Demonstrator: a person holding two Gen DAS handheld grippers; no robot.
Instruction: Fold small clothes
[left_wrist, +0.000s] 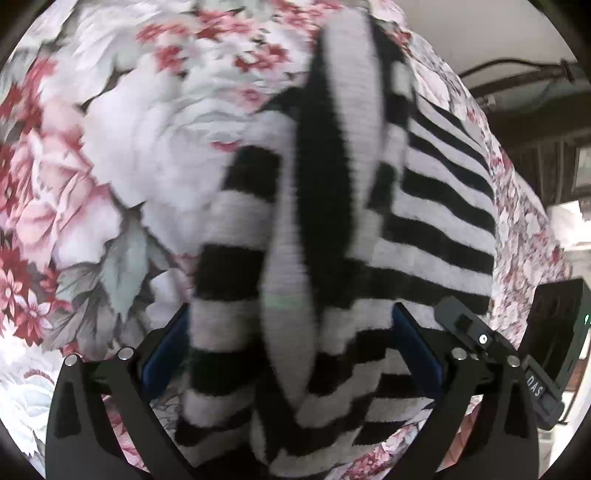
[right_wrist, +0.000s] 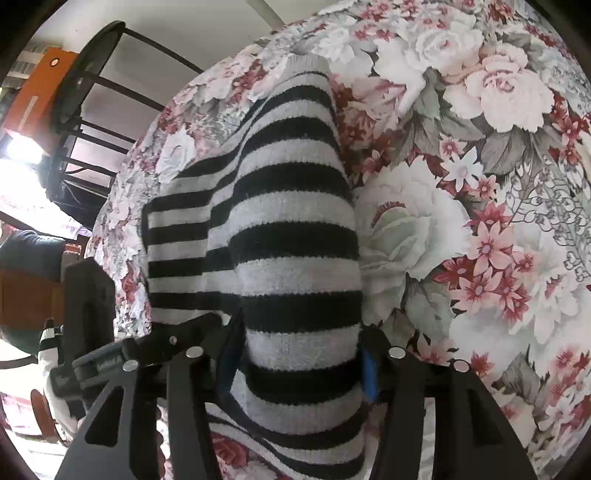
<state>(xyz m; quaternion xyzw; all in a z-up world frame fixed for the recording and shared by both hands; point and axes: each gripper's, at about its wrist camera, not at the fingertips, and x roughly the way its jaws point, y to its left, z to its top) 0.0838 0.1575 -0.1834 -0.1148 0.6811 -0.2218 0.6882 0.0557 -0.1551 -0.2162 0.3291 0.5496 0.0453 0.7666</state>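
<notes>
Striped sweater (left_wrist: 436, 206) lies on the floral cloth (left_wrist: 110, 155), w/ a bunched fold rising betw. the left gripper (left_wrist: 291, 332) pads, which clamp it. Right gripper (right_wrist: 295, 354) likewise pinches a thick fold of the same knit, blue pads (right_wrist: 369, 376) pressed vs. the stripes. Metal chair (right_wrist: 92, 92) sits beyond the table edge.
</notes>
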